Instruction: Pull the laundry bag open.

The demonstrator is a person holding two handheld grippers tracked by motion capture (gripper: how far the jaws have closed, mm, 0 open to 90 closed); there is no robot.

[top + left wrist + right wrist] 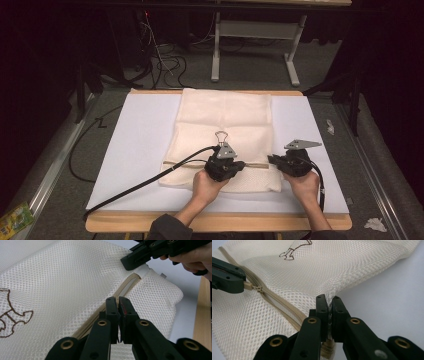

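The left gripper [118,303] is pinched on the zip pull [248,285] of the mesh bag [225,130]; the right gripper [328,302] is clamped on the bag's edge at the zip's end. The zip [125,288] runs crosswise between them, along the bag's near part, while the bag's long axis points away from the person. A brown stitched figure [12,315] marks the mesh; no lettering is readable. The bag lies on a white board [135,150] over a wooden table [150,222]. Beyond the bag are grey carpet [250,65], cables [167,62] and a table frame [255,30].
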